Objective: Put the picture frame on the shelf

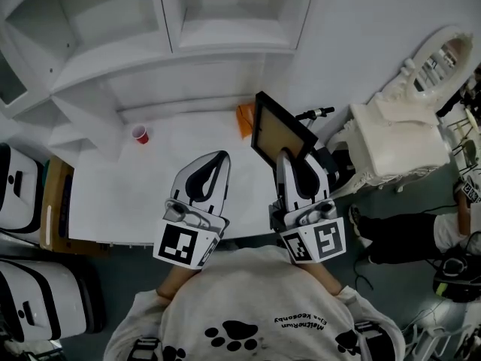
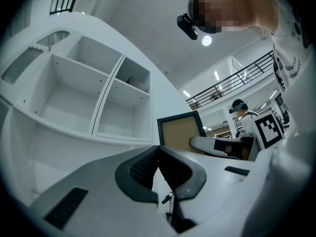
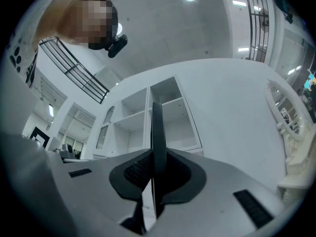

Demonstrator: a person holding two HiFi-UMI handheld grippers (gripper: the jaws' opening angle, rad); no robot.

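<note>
The black-rimmed picture frame (image 1: 282,132) with its tan panel hangs tilted in the air above the right end of the white counter (image 1: 150,198). It is not yet on the white shelf unit (image 1: 229,34) behind it. The right gripper (image 1: 289,159) carries it, fingers clenched on its lower edge; in the right gripper view the frame stands edge-on between them. The left gripper (image 1: 220,159), just beside, has its fingers pressed together on nothing. A small red cup (image 1: 140,134) stands on the counter, well apart from the frame. An ornate white dressing table (image 1: 391,141) stands to the right.
</note>
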